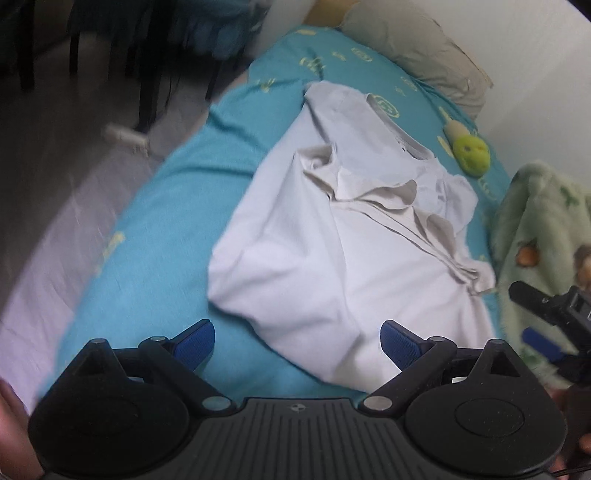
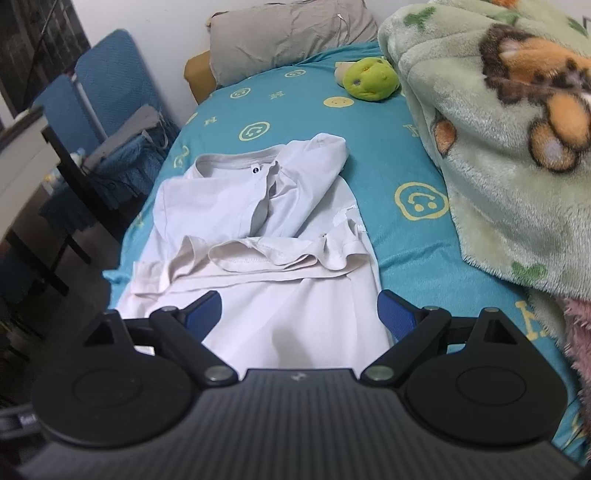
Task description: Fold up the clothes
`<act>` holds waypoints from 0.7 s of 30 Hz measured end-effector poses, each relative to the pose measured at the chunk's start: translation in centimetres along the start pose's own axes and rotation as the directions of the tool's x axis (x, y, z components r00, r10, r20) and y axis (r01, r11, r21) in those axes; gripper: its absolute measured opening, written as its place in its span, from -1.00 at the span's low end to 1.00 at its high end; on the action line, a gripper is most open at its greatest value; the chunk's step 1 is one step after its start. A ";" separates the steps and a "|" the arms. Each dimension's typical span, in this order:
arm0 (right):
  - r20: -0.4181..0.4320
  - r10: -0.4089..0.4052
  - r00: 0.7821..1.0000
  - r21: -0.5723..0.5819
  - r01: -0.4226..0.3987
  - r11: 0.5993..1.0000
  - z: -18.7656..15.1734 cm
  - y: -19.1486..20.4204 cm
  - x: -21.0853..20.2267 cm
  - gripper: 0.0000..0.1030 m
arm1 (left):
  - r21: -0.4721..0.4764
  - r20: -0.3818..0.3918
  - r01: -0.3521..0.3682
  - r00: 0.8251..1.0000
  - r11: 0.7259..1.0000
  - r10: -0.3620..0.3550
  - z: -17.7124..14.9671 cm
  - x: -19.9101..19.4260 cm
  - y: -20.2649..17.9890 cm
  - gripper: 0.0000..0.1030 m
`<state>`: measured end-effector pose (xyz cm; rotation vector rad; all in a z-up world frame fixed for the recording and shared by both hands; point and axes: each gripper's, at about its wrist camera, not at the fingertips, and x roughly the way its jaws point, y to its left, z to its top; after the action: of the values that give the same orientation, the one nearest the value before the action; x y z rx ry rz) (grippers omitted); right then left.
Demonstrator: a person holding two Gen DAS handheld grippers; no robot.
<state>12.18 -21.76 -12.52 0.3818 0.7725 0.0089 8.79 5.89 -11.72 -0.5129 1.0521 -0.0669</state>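
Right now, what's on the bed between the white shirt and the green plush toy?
Nothing: only bare blue smiley sheet separates the white shirt from the green plush toy, clearest in the right wrist view.

White shirt (image 2: 258, 206), teal smiley-patterned sheet (image 2: 388, 155), green plush toy (image 2: 369, 79)

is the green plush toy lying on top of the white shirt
No, the green plush toy lies on the teal sheet near the pillow, well clear of the white shirt.

White wall (image 2: 177, 33), grey floor (image 1: 55, 206), blue chair (image 2: 110, 81) w/ bed (image 2: 303, 110)
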 end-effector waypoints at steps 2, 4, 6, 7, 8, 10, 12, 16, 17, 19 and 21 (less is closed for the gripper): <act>-0.003 0.050 0.999 0.090 -0.050 0.995 0.0 -0.8 -0.7 0.80 | -0.083 -0.038 0.051 0.998 0.995 -0.054 0.1 0.9 0.9 0.89; -0.016 0.139 0.990 0.218 -0.132 0.967 -0.6 -1.9 -1.5 0.80 | -0.169 -0.071 0.081 0.993 0.982 -0.094 0.1 2.0 1.8 0.81; -0.040 0.257 0.966 0.341 -0.228 0.912 -1.7 -2.8 -1.7 0.80 | -0.229 -0.055 0.107 0.991 0.968 -0.123 0.3 2.4 2.6 0.84; -0.063 0.302 0.951 0.381 -0.257 0.888 -2.3 -2.8 -1.6 0.80 | -0.258 -0.046 0.120 0.990 0.959 -0.137 0.3 2.5 2.9 0.84; -0.084 0.338 0.937 0.410 -0.276 0.869 -2.9 -2.6 -1.3 0.80 | -0.288 -0.034 0.133 0.988 0.948 -0.149 0.4 2.5 3.2 0.83; -0.123 0.407 0.905 0.472 -0.307 0.826 -4.0 -2.1 -0.7 0.80 | -0.347 -0.001 0.154 0.986 0.925 -0.164 0.3 2.6 3.9 0.78; -0.165 0.454 0.876 0.546 -0.302 0.782 -5.3 -1.7 0.4 0.80 | -0.390 0.030 0.172 0.984 0.905 -0.174 0.4 2.6 4.6 0.56; -0.248 0.449 0.858 0.652 -0.195 0.733 -7.8 -1.9 2.5 0.78 | -0.450 0.063 0.174 0.985 0.876 -0.164 0.3 2.6 5.7 -0.02; -0.255 0.421 0.871 0.669 -0.155 0.727 -8.2 -2.4 2.7 0.78 | -0.455 0.066 0.172 0.985 0.874 -0.160 0.2 2.5 5.8 -0.08; -0.231 0.350 0.908 0.700 -0.095 0.708 -8.4 -3.8 2.5 0.74 | -0.462 0.075 0.171 0.985 0.870 -0.154 0.1 2.4 5.9 -0.35; -0.184 0.293 0.938 0.733 -0.068 0.677 -8.2 -5.0 1.9 0.58 | -0.470 0.088 0.179 0.984 0.864 -0.156 0.0 2.3 6.0 -0.53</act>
<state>7.30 -23.39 -20.90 1.2450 1.0113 -0.0542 8.78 10.49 -16.18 -1.0521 0.9744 0.0537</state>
